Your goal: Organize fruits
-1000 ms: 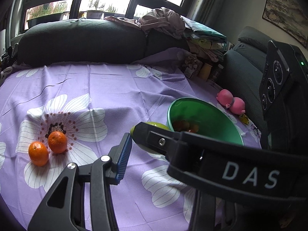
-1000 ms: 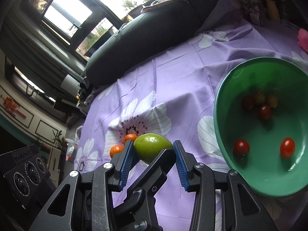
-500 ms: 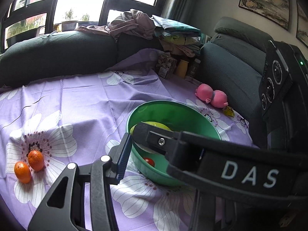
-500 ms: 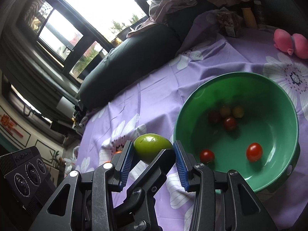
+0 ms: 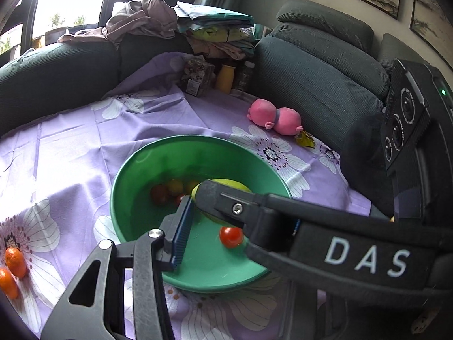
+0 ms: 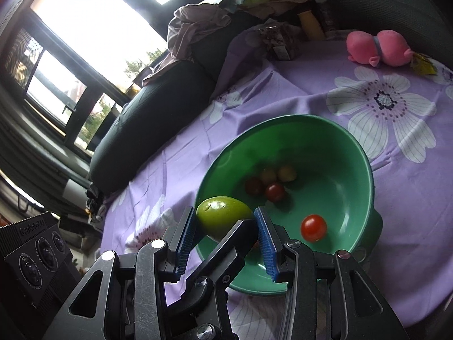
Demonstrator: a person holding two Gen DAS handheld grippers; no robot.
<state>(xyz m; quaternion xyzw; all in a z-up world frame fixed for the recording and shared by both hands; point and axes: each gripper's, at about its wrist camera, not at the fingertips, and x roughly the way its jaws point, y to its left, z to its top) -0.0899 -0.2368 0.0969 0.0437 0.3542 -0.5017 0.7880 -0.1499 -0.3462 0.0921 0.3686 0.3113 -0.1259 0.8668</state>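
Right wrist view showed the right gripper [image 6: 224, 221] clamped on a green fruit [image 6: 220, 215], its two blue pads pressing the fruit's ends, so the fruit's long axis ran across the frame from pad to pad with the left end a little higher. A black finger, seemingly belonging to the other tool, crossed in front of the fruit from the bottom centre. The fruit hung over the lower-left rim of the green bowl [image 6: 365, 164], while the hollow of the bowl lay up and to the right of the jaws. A red tomato [image 6: 313, 227] sat low in the bowl, and a cluster of smaller tomatoes [image 6: 271, 184] lay toward its far side. In the left wrist view, the left gripper [image 5: 223, 209] showed only one blue pad [image 5: 181, 226], because the right tool's body covered the other; I could not tell whether its jaws were gripping anything. Two oranges [image 5: 15, 257] lay at the lower left edge on the purple cloth [image 5: 70, 155], well apart from the bowl. My guess was that the drop depended on carrying the fruit further inside the rim (the right hand being the one placed for it).
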